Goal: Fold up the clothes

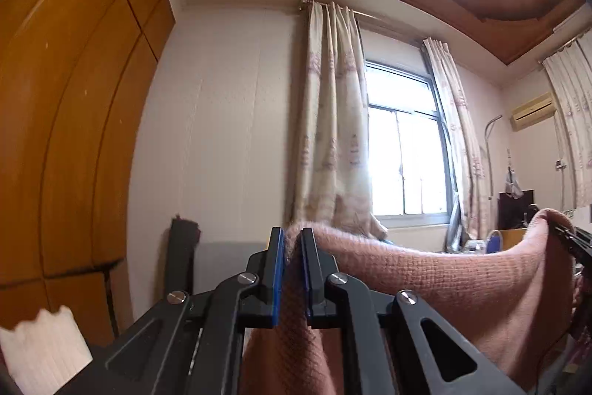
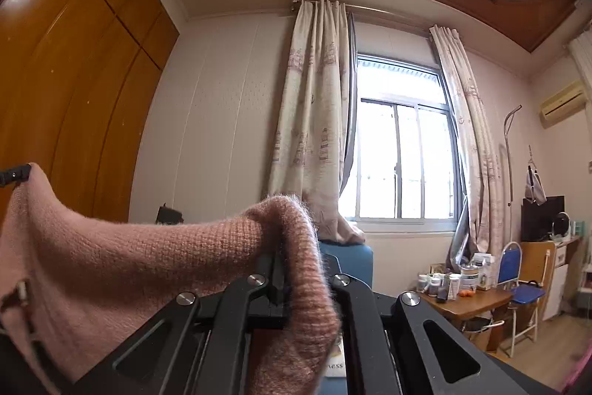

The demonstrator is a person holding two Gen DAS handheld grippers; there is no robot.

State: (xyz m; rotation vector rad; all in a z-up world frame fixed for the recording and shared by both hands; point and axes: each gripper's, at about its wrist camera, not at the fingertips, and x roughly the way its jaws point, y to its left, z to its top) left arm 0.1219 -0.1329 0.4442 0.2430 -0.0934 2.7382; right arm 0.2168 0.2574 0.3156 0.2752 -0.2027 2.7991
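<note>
My left gripper (image 1: 292,247) pinches one end of the pink sweater (image 1: 444,280); my right gripper (image 2: 301,269) pinches the other. The sweater hangs between them, raised before the window (image 2: 403,150), long axis running gripper to gripper.

The pink fuzzy knitted sweater (image 2: 122,258) drapes over the right gripper (image 2: 296,269), hiding its jaws, and runs off the lower edge. Small jars (image 2: 440,282) on the brown wooden table (image 2: 470,306) are too small to tell.
</note>
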